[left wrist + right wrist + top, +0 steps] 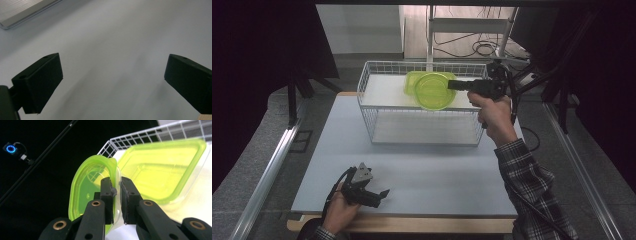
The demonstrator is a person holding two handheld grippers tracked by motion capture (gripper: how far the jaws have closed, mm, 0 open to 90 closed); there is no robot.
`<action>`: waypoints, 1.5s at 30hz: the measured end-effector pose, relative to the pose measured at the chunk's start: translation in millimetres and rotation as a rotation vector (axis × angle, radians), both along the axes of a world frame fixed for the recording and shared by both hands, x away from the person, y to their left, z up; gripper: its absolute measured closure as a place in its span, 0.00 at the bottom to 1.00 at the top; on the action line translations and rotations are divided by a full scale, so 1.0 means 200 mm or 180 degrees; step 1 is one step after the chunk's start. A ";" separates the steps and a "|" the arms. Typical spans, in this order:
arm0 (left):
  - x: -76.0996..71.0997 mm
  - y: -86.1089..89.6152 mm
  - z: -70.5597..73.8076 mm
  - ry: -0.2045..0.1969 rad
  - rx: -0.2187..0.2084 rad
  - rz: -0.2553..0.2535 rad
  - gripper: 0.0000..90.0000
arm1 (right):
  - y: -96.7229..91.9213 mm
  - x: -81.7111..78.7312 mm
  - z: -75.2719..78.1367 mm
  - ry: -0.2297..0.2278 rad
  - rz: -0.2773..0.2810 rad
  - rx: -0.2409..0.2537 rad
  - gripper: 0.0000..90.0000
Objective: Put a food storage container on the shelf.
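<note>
The round lid (pixel 432 91) (pixel 87 192) is green and translucent. It is clamped by its rim between the jaws of the right gripper (pixel 458 85) (pixel 116 188), which stand narrow and pinch the rim from both faces. In the high view the lid hangs over the top shelf of the wire rack (pixel 377 67) (pixel 150 135), toward the shelf's right half, and it lies across the near edge of the square lid (pixel 414 80) (pixel 160 172). In the right gripper view the round lid stands on edge, turned steeply relative to the square lid behind it; whether the two touch cannot be told.

The square lid, also green and translucent, rests on the top shelf near the rack's far edge. The rack is a white wire frame with two white shelves and stands at the far edge of the worktop (pixel 437 175) (pixel 112 37), centred between its left and right edges.

The right hand (pixel 494 112) grasps the right gripper from the rack's right end, its plaid sleeve running back toward the worktop's near right corner.

The left gripper (pixel 379 195) (pixel 112 77) rests near the worktop's near left corner, gripped by the left hand (pixel 339 212). Its jaws stand wide apart with nothing between them, above bare worktop.
</note>
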State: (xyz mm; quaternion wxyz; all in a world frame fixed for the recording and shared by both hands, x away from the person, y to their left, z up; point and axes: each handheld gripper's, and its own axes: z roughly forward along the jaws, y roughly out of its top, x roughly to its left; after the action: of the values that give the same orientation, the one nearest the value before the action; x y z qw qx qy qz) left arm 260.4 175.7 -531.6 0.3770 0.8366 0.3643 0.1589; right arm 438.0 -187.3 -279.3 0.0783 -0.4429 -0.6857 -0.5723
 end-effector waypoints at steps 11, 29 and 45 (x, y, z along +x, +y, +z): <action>0.00 0.00 0.00 -0.0001 0.0019 -0.0007 0.02 | 0.05 0.09 0.07 -0.0083 -0.0235 -0.0024 0.90; 0.00 0.00 0.00 0.0014 0.0040 -0.0021 0.02 | 0.14 0.21 0.06 -0.0136 -0.0585 -0.0163 0.89; 0.00 -0.01 -0.01 0.0026 0.0074 -0.0037 0.02 | 0.17 0.21 0.07 -0.0221 -0.0879 -0.0573 0.77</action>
State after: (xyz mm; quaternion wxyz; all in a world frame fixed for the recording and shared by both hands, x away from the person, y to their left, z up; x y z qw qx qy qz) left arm 260.6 174.3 -533.2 0.3666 0.8437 0.3591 0.1575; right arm 480.5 -153.7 -265.8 -0.0648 -0.5181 -0.6691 -0.5288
